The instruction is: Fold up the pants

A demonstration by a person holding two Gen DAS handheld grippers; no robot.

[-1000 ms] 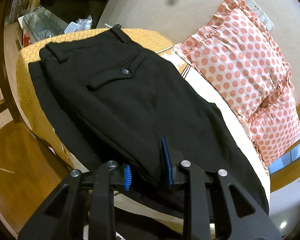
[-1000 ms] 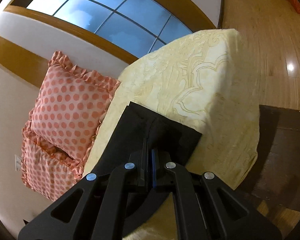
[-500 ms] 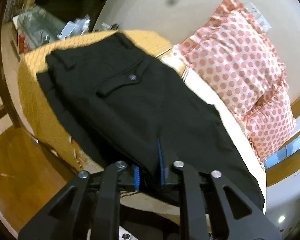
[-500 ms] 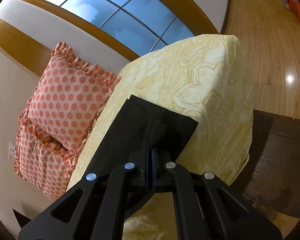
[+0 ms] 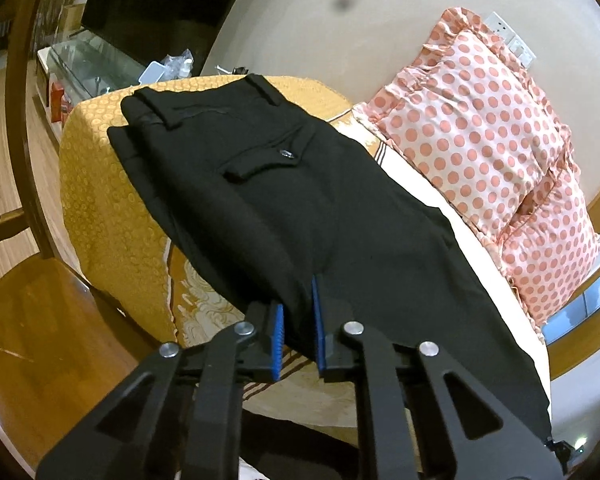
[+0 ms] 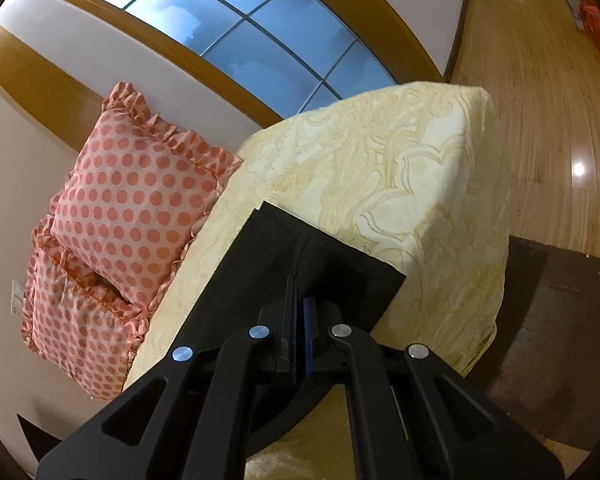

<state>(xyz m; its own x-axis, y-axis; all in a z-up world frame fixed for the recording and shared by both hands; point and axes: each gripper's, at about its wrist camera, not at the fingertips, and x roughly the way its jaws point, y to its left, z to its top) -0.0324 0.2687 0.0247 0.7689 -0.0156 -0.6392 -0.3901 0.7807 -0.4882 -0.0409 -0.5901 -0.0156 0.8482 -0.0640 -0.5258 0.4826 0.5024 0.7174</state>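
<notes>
Nearest in the left wrist view, the left gripper [image 5: 298,334] pinches a fold of the one pair of black pants [image 5: 300,200] between its two blue-padded fingers [image 5: 277,338], which are drawn in on the cloth with a narrow gap between them. In the right wrist view, the right gripper [image 6: 298,334] has its fingers pressed together on the hem end of the same pants [image 6: 284,264].

The pants lie flat along the bed [image 5: 112,208], on its yellow patterned cover [image 6: 380,168], with the waistband at the far left and one buttoned back pocket [image 5: 268,156] facing up.

Beyond, two pink polka-dot pillows [image 5: 472,120] with frilled edges lean against the wall, just beside the pants. Farther off are one paned window [image 6: 236,28] and a wooden floor [image 6: 548,100].
</notes>
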